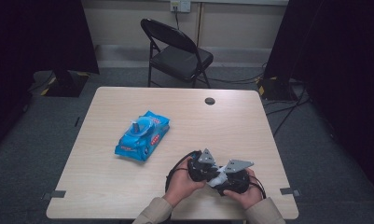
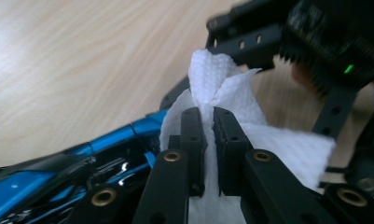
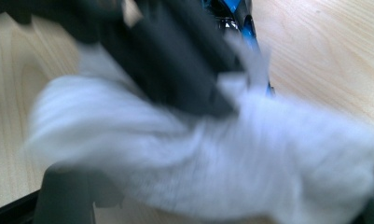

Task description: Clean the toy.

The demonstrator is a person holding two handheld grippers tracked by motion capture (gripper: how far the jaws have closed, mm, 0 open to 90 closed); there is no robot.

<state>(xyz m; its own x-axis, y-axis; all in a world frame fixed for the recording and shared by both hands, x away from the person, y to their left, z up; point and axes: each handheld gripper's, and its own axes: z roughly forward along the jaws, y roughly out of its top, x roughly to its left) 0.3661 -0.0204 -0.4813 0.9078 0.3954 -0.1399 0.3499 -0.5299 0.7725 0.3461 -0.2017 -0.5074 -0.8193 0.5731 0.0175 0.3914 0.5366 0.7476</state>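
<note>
Near the table's (image 1: 128, 196) front edge, both hands meet over a white wipe (image 2: 231, 100); the sheet is already out of the blue pack (image 1: 142, 136), which lies well apart toward the table's middle with its lid flap standing up, so the pulling step looks done and whatever the wipe is meant for, wiping or folding, seems yet to come. The left claw (image 2: 207, 135) is nearly closed, its jaws pinching a bunched fold of the wipe, which rises above the tips and spreads to the right behind them; a blue and black gripper body shows low at the left of that view. The right claw (image 1: 222, 179) sits just beside the left one in the high view; in its own blurred view the wipe drapes across the front with the other claw's dark jaws on it, and whether the right jaws grip the sheet I cannot tell.
</note>
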